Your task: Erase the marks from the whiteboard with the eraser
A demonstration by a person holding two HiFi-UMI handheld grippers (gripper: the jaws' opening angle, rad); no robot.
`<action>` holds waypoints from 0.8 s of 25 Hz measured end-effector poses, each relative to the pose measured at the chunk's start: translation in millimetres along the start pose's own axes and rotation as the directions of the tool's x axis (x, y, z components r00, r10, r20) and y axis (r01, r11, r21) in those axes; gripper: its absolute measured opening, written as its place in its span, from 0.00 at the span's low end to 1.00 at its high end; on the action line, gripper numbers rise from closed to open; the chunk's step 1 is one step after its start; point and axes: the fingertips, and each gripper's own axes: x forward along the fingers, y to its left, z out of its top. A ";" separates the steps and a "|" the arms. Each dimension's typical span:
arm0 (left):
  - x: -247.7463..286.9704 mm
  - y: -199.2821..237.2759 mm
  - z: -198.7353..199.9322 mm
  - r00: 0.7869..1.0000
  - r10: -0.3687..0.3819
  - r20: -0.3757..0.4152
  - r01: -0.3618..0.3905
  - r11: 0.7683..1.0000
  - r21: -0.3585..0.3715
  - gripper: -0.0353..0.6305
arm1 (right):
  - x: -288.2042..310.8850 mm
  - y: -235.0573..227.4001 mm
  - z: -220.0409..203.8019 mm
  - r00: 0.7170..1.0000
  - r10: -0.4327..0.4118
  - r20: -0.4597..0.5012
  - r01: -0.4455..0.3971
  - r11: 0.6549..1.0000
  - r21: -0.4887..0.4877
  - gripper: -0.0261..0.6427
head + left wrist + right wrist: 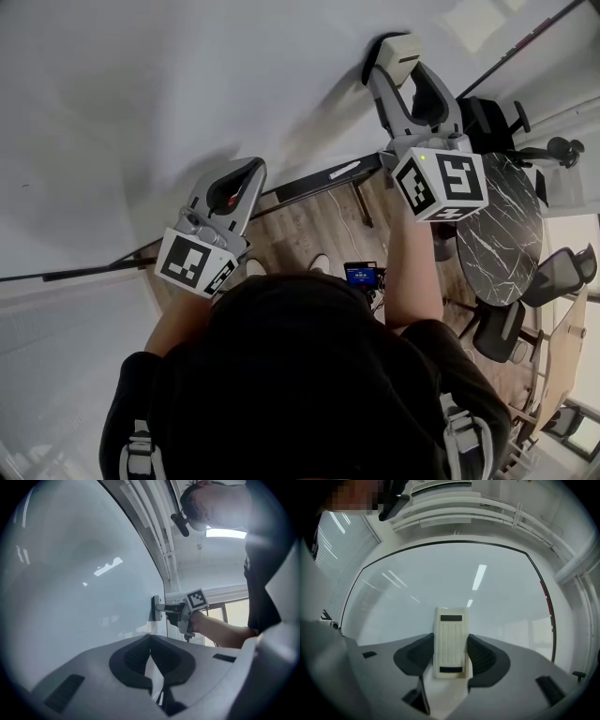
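Observation:
The whiteboard (141, 103) fills the upper left of the head view and shows no marks that I can make out, only light reflections. My right gripper (401, 67) is shut on the cream eraser (400, 49) and presses it flat on the board. In the right gripper view the eraser (451, 639) stands upright between the jaws of the right gripper (451, 654), against the whiteboard (454, 573). My left gripper (249, 169) is lower left, shut and empty, its tip close to the board. From the left gripper (150, 641) view I see the eraser (156, 608) on the whiteboard (70, 597).
A black tray (323, 178) runs along the board's lower edge with a pale marker (344, 170) on it. A black marbled round table (502, 234) and office chairs (553, 277) stand at the right on wooden floor. A short red streak (543, 592) sits by the board's right frame.

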 end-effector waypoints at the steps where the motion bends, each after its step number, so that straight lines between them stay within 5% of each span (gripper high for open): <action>1: 1.0 -1.3 0.9 1.000 0.000 0.000 0.000 1.000 0.002 0.06 | -1.1 -4.0 -0.5 1.000 -0.006 -0.001 0.006 1.000 0.001 0.38; 12: 3.0 -3.3 -0.9 1.000 0.000 -0.004 0.000 1.000 -0.006 0.06 | -10.3 -61.7 -24.6 0.990 -0.135 -0.037 0.136 0.991 0.017 0.38; 20: 0.3 -0.7 -12.8 1.000 -0.014 0.001 0.014 1.000 -0.008 0.06 | -41.0 -33.0 -39.0 1.000 0.005 -0.002 -0.004 0.995 0.102 0.38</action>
